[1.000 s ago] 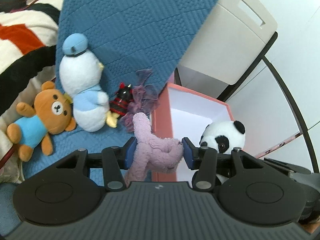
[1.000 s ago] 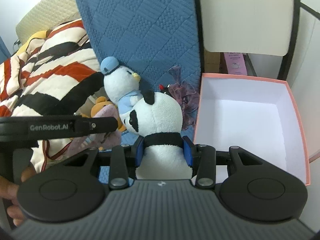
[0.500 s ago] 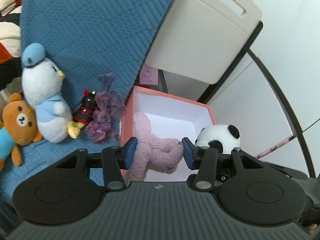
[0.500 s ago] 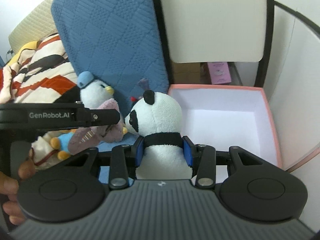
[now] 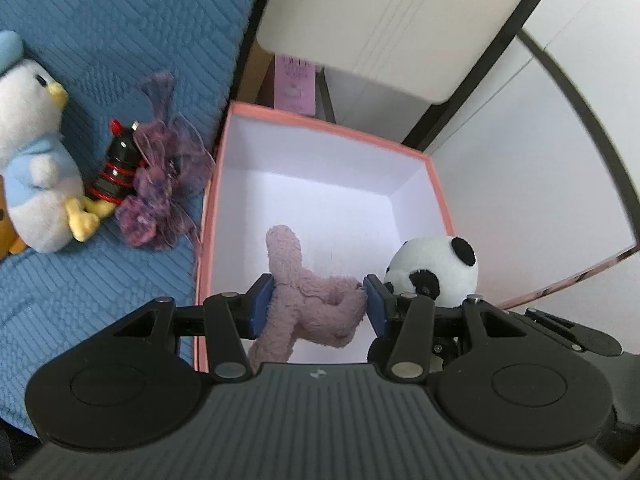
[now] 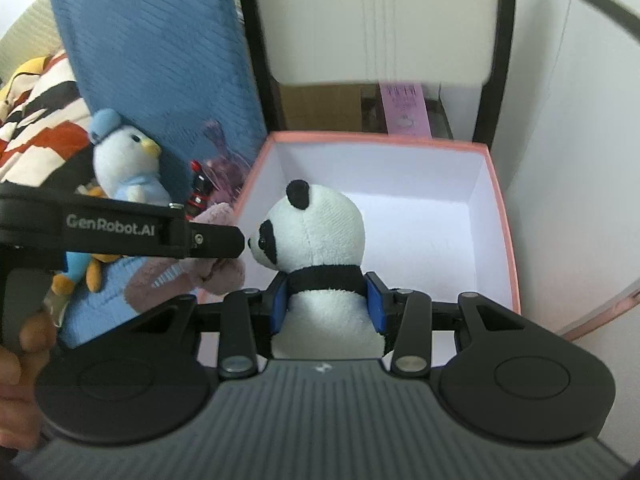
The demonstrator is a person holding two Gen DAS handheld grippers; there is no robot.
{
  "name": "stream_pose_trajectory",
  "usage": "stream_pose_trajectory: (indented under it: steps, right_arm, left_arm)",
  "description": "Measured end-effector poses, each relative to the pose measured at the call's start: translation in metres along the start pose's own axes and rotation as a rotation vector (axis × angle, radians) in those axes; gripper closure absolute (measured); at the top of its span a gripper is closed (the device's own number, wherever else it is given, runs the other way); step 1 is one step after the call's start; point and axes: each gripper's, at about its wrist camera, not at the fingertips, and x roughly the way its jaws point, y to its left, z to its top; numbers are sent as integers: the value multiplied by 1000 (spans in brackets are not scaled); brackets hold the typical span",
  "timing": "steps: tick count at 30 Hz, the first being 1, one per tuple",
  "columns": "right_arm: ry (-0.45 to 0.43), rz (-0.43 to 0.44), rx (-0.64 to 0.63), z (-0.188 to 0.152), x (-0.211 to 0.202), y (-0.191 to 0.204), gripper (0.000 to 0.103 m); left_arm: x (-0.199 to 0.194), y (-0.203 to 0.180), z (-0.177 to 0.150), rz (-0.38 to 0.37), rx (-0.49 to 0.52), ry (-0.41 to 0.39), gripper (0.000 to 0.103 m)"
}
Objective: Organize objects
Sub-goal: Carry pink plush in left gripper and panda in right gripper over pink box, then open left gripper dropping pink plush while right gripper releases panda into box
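My left gripper (image 5: 318, 304) is shut on a pink plush toy (image 5: 308, 300) and holds it over the near left part of an open pink box (image 5: 328, 130) with a white inside. My right gripper (image 6: 326, 306) is shut on a panda plush (image 6: 320, 248), held over the box's near edge (image 6: 376, 138). The panda also shows in the left wrist view (image 5: 436, 270), just right of the pink toy. The left gripper's body and the pink toy (image 6: 216, 270) show at the left of the right wrist view.
On the blue quilted cover (image 5: 100, 272) left of the box lie a white duck plush (image 5: 32, 176), a black and red toy (image 5: 114, 172) and a purple tulle bundle (image 5: 164, 184). A beige chair back (image 5: 392, 20) and a striped blanket (image 6: 36, 120) stand behind.
Both grippers have moved forward and right with their toys, from beside the box to over its opening. The box now fills the middle of both views.
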Motion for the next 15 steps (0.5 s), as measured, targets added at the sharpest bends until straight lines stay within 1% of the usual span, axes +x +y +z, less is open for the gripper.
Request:
stream_pose_trajectory:
  steps: [5, 10, 12, 15]
  right_arm:
    - [51, 4, 55, -2, 26, -21, 59]
    - [94, -19, 72, -8, 49, -34, 59]
    - [114, -22, 86, -11, 56, -39, 59]
    - [135, -18, 108, -13, 66, -44, 59]
  left_arm:
    - [35, -1, 4, 8, -6, 57, 48]
    - [63, 1, 2, 13, -12, 102, 48]
    - [69, 0, 2, 16, -5, 113, 48]
    - [72, 0, 3, 25, 5, 109, 48]
